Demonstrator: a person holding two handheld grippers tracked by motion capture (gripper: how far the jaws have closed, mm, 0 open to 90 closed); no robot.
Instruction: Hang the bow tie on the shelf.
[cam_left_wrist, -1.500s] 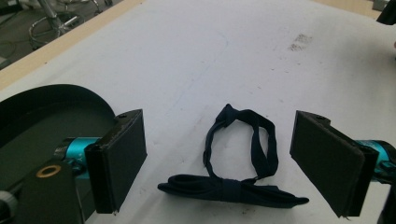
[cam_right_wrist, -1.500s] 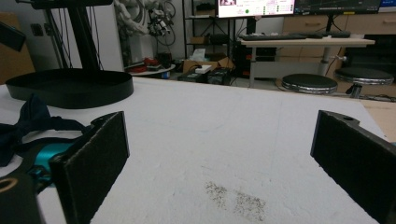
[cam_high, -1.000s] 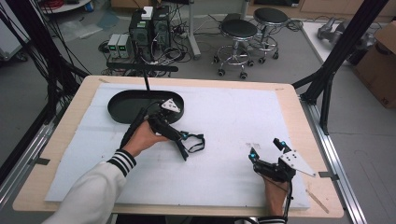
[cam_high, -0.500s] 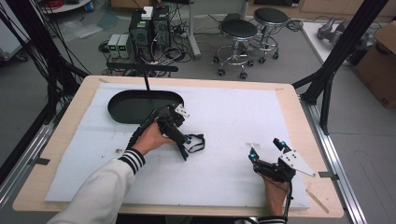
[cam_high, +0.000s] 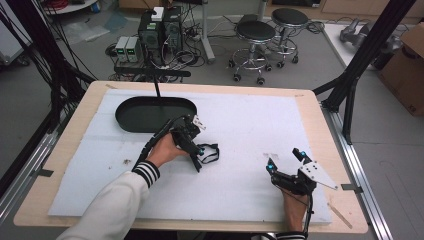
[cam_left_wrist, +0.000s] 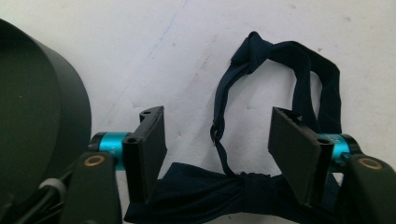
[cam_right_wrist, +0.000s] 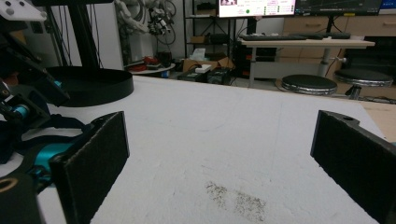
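A dark navy bow tie (cam_high: 211, 153) with a looped strap (cam_left_wrist: 280, 56) lies on the white foam mat (cam_high: 250, 125). My left gripper (cam_high: 199, 158) points down over it. Its jaws have just been closing, and the bow's body (cam_left_wrist: 205, 193) and part of the strap lie between them. Both pads (cam_left_wrist: 154, 140) still stand clear of the cloth, so the left gripper (cam_left_wrist: 217, 140) is open. My right gripper (cam_high: 283, 160) rests near the front right of the mat. It is open, with nothing between its jaws (cam_right_wrist: 219, 154).
A black oval tray (cam_high: 155, 114) sits at the back left of the mat, just behind the left hand; its wall (cam_left_wrist: 42, 116) stands close beside the left jaw. Stools and computer gear stand on the floor beyond the table.
The left gripper has come down a little onto the bow tie and its jaws have narrowed around it. The right gripper has stayed put.
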